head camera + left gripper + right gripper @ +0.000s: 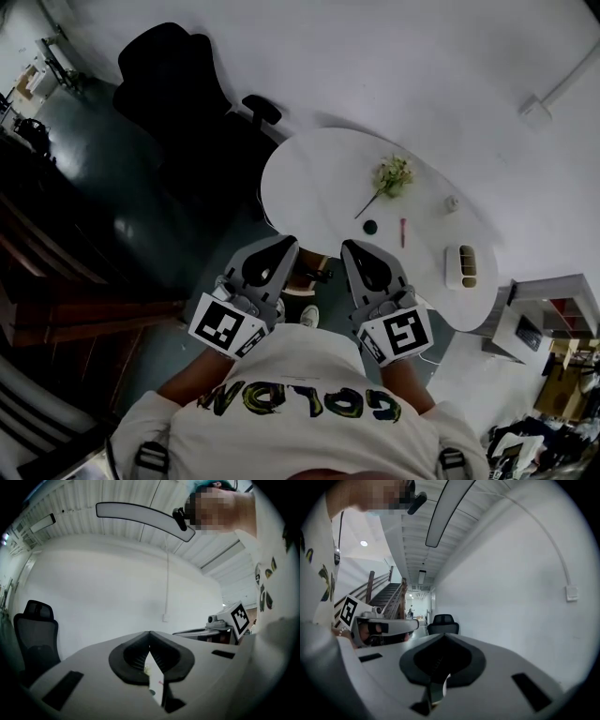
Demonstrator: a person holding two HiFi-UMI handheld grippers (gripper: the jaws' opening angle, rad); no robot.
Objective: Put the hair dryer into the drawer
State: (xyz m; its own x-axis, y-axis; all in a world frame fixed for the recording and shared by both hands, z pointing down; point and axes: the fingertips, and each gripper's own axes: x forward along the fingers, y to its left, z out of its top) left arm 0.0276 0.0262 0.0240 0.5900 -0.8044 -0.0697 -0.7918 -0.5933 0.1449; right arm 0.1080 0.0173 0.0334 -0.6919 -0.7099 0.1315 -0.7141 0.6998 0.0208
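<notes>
The left grey-and-black tool (281, 249) and the right tool (359, 255) hang close to the person's white shirt (300, 375), beside the white oval table (309, 178). Each has its dark jaws together on nothing. No view shows a hair dryer or a drawer, so the task looks unstarted: finding, gripping and stowing the dryer all remain.

Plain white wall (394, 56) all along, dark shiny floor (103, 187). Black office chair (178, 80) parked right by a rounded white counter (309, 178). Staircase (393, 596) down the hall, and a long curved light (140, 515) on the ribbed ceiling (79, 508).
</notes>
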